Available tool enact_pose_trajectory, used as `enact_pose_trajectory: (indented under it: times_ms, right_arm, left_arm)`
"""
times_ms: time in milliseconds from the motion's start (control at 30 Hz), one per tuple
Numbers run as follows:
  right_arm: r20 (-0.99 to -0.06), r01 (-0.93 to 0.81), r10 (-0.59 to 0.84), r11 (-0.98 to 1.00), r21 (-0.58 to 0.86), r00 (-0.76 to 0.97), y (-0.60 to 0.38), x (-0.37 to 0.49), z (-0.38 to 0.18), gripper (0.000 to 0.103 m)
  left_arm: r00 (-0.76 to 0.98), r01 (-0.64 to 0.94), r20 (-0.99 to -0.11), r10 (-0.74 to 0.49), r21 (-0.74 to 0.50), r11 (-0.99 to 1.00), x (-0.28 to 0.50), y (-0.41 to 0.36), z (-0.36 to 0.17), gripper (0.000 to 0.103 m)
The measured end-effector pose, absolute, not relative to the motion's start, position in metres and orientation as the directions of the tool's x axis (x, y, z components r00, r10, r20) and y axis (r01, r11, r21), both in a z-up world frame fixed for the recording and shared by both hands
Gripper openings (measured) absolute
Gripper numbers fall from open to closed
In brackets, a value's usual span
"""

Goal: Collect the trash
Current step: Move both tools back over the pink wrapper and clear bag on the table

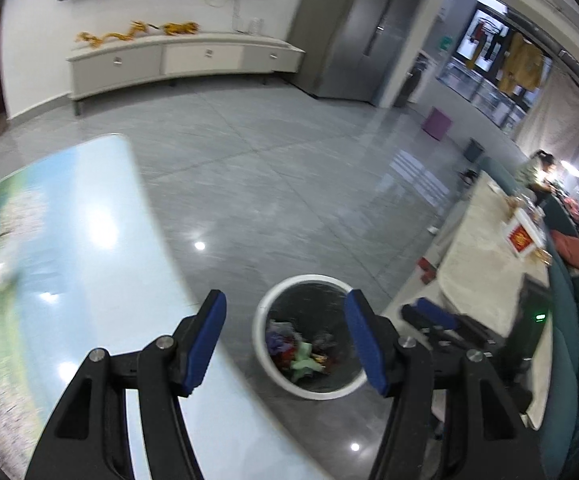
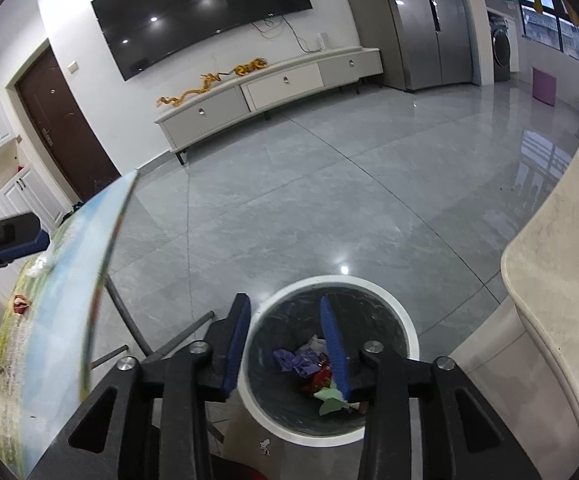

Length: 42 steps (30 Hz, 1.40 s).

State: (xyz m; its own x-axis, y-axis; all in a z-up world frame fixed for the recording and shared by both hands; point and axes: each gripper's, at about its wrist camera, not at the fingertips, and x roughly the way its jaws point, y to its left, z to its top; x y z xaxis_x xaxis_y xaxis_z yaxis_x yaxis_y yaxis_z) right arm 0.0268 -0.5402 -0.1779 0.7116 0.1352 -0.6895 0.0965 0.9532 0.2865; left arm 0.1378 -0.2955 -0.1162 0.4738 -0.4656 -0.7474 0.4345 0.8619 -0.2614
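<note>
Trash bin [image 2: 411, 330] sits below the empty, parted right claw [image 2: 287, 344].

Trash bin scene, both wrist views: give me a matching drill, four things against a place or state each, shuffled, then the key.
Things
1. trash bin
2. white crumpled wad
3. right claw
4. dragon figurines

Places or states
A. on the printed tabletop, near the left claw
B. on the long TV cabinet
C. on the floor, holding coloured wrappers
D. open and empty above the bin

Pairs: 1-C, 2-A, 3-D, 4-B
</note>
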Motion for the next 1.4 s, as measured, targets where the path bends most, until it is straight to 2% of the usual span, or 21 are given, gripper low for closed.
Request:
enact_pose_trajectory:
  times_ms: [67,267,433,633,700,867,1400]
  right_arm:
    - [-0.683,0.083,0.142,0.955,0.285,0.717,-0.533,0.027,-0.172,0.038]
    - [-0.653,0.031,0.163,0.961,0.275,0.74,-0.505,0.027,-0.151,0.06]
    - [-0.618,-0.011,0.179,0.964,0.266,0.766,-0.478,0.029,-0.133,0.082]
    - [-0.585,-0.059,0.195,0.968,0.243,0.787,-0.443,0.034,-0.115,0.1]
    - [-0.576,-0.07,0.196,0.97,0.233,0.793,-0.431,0.035,-0.111,0.103]
    - [-0.559,-0.09,0.213,0.967,0.24,0.801,-0.407,0.044,-0.102,0.103]
    - [-0.553,-0.181,0.279,0.957,0.227,0.785,-0.341,0.055,-0.093,0.103]
  left_arm:
    - [0.513,0.402,-0.746,-0.425,-0.229,0.887,0.134,-0.276,-0.114,0.06]
    - [0.633,0.257,-0.722,-0.279,-0.144,0.956,0.118,-0.21,-0.105,0.06]
    - [0.755,0.081,-0.644,-0.121,-0.092,0.992,0.095,-0.142,-0.087,0.06]
    - [0.837,-0.105,-0.544,0.057,-0.058,0.993,0.067,-0.077,-0.064,0.06]
    - [0.846,-0.15,-0.526,0.088,-0.076,0.986,0.062,-0.057,-0.058,0.06]
    - [0.844,-0.208,-0.519,0.133,-0.089,0.974,0.056,-0.031,-0.055,0.06]
    - [0.841,-0.25,-0.51,0.179,-0.073,0.966,0.043,-0.004,-0.064,0.06]
